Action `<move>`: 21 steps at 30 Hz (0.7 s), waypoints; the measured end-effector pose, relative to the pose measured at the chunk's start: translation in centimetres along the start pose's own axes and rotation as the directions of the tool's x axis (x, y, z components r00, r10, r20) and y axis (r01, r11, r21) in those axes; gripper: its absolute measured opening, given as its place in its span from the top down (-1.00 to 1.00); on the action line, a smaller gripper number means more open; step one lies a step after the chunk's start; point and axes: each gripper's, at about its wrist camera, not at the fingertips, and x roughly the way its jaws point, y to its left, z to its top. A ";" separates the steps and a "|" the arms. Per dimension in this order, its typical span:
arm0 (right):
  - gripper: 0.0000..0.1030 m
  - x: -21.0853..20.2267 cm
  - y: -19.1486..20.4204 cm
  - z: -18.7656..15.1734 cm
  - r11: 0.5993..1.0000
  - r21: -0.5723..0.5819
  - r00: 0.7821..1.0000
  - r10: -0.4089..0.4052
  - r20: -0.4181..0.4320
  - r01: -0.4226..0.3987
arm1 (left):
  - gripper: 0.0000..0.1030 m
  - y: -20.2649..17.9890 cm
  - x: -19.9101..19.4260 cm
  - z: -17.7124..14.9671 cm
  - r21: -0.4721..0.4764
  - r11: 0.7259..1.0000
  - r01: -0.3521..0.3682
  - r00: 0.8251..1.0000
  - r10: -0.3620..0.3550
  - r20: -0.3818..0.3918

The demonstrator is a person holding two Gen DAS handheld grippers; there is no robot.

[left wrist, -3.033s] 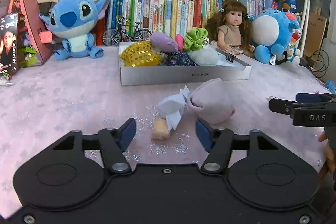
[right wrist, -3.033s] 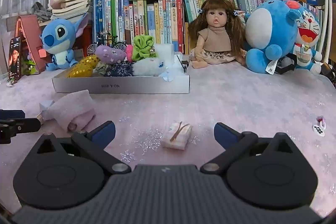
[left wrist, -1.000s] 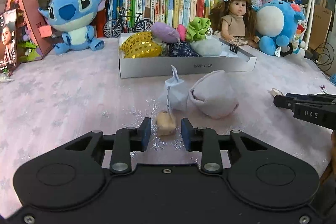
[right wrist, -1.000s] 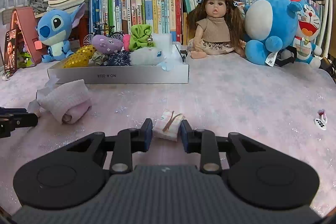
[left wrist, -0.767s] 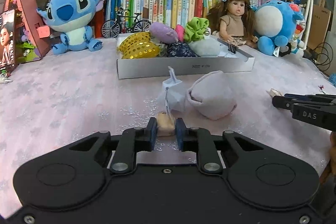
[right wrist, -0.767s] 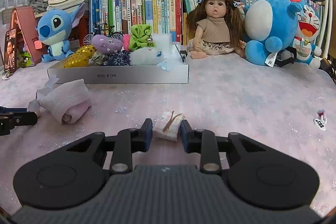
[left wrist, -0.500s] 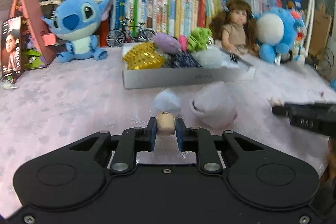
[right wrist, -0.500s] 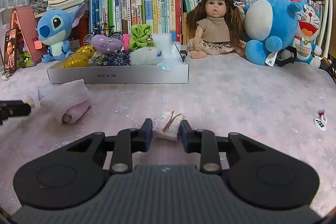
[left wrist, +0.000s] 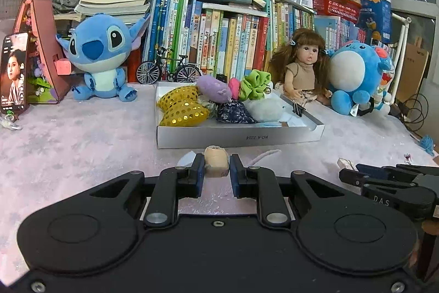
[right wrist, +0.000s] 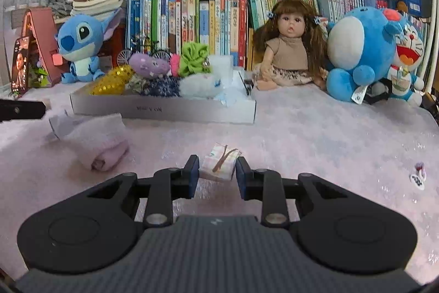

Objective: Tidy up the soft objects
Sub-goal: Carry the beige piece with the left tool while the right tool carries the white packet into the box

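I had both tools clenched on soft pieces in front of the white tray (left wrist: 238, 137) on the pink bench (left wrist: 82, 133). The left tool (left wrist: 216, 169) gripped a small beige plush piece (left wrist: 216, 160), raised close before the tray's front wall; the right tool (right wrist: 214, 173) pinched a small checked fabric packet (right wrist: 219, 161), low over the bench and well short of the tray.

The beige piece sat only at the tips of the left tool's fingers, and I judged that a quick swing toward the tray could squeeze it out, since plush gives under pressure. Something pale trailed below it, and if that was attached, it could snag the tray wall on the way over. The tray was already crowded with a gold sequined cushion (left wrist: 182, 107), a green scrunchie (left wrist: 253, 84) and a white fluffy toy (left wrist: 264, 109), so a careless drop might roll back out.

Only the right wrist view showed the rolled pink towel (right wrist: 94, 140) lying on the bench left of the packet; the left tool's body hid it in the left wrist view. That view alone showed the right tool from the side, at the frame's right edge.
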 end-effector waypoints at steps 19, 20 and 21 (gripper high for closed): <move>0.34 3.8 0.2 6.0 0.998 0.026 0.996 0.053 0.066 -0.055 | 0.64 0.7 6.4 4.4 -0.078 0.997 0.002 0.999 -0.004 -0.034; 0.34 4.2 0.2 6.2 0.998 0.029 0.996 0.053 0.066 -0.055 | 0.64 0.6 6.8 4.6 -0.081 0.997 0.000 0.999 -0.003 -0.038; 0.34 4.6 0.2 6.5 0.998 0.031 0.997 0.053 0.064 -0.055 | 0.64 0.6 7.4 4.9 -0.082 0.997 -0.003 0.999 -0.001 -0.043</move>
